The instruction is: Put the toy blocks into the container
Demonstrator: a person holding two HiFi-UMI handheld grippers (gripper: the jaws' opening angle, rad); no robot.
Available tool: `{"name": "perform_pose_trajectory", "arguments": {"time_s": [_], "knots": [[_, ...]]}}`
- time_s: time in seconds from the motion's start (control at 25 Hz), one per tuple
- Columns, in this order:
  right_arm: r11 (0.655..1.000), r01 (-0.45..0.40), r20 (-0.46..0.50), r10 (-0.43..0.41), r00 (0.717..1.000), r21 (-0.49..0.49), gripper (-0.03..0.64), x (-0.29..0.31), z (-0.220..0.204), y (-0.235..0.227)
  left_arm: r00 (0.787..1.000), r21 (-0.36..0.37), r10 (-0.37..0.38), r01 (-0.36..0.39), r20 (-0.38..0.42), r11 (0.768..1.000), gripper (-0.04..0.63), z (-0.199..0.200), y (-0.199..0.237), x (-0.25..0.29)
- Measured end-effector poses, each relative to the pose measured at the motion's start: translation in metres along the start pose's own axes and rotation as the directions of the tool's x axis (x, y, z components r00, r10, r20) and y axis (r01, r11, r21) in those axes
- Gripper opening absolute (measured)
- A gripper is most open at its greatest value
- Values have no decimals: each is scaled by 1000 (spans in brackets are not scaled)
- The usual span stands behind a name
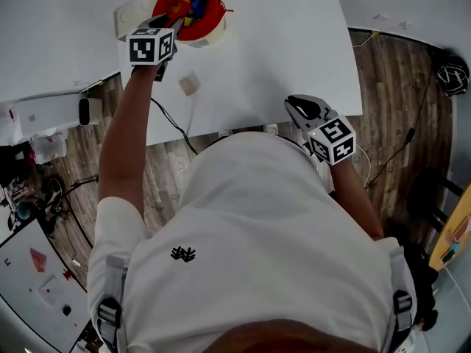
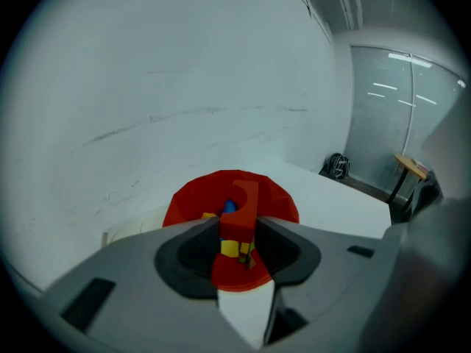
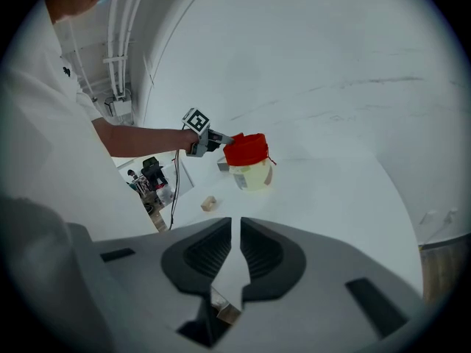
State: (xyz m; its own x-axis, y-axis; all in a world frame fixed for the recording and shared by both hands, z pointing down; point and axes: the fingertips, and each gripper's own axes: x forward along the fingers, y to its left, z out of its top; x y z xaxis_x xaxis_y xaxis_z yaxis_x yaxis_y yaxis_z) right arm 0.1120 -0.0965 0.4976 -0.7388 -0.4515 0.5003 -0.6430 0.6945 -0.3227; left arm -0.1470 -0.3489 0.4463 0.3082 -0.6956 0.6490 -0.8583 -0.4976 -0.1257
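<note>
The left gripper (image 2: 237, 234) is clamped on a red block (image 2: 240, 210), an arch-shaped piece with a notch at its far end; both jaws press on its sides. The block hangs right over the open mouth of the container (image 2: 190, 197). Directly below the jaws, inside the container, lie yellow blocks (image 2: 229, 248). A little further in, past the held block's left edge, sits a blue block (image 2: 229, 207). The container's red rim spreads out on both sides of the jaw tips and beyond them. It stands on the white table (image 2: 335, 197), which runs on ahead and to the gripper's right.

The right gripper (image 3: 235, 230) has its jaws a thin slit apart, with nothing between them. Only bare tabletop shows through the slit. It is well apart from the left gripper, close to the person's body at the near edge of the table. Ahead of it and a little to its left a small beige block (image 3: 209, 204) lies alone on the table. Further ahead stands the container, red on top with a pale body. The person's bare arm (image 3: 140, 140) reaches in from the left, with the left gripper at the container's rim.
</note>
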Motion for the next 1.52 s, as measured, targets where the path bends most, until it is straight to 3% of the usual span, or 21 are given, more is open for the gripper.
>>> {"name": "perform_pose_trajectory", "arguments": {"time_s": [0.24, 0.52, 1.04, 1.2, 1.52], "knots": [[1000, -1, 3, 0, 1000, 20, 38, -9, -3, -18, 986, 112, 47, -29, -161, 993, 152, -6, 3, 35], [998, 3, 11, -4, 1000, 55, 38, -10, -7, -30, 929, 270, 79, 23, -360, 963, 152, -17, -5, 54], [996, -1, 43, -3, 999, 86, 38, -6, -2, -27, 852, 247, 17, 132, -523, 960, 156, -32, -7, 59], [996, 12, 40, -15, 999, 91, 38, -5, -5, -26, 866, 223, -9, 139, -499, 965, 163, -30, -8, 58], [998, 15, 33, -17, 999, 63, 38, 0, -6, -4, 932, 153, -47, 108, -360, 982, 163, -21, -4, 33]]}}
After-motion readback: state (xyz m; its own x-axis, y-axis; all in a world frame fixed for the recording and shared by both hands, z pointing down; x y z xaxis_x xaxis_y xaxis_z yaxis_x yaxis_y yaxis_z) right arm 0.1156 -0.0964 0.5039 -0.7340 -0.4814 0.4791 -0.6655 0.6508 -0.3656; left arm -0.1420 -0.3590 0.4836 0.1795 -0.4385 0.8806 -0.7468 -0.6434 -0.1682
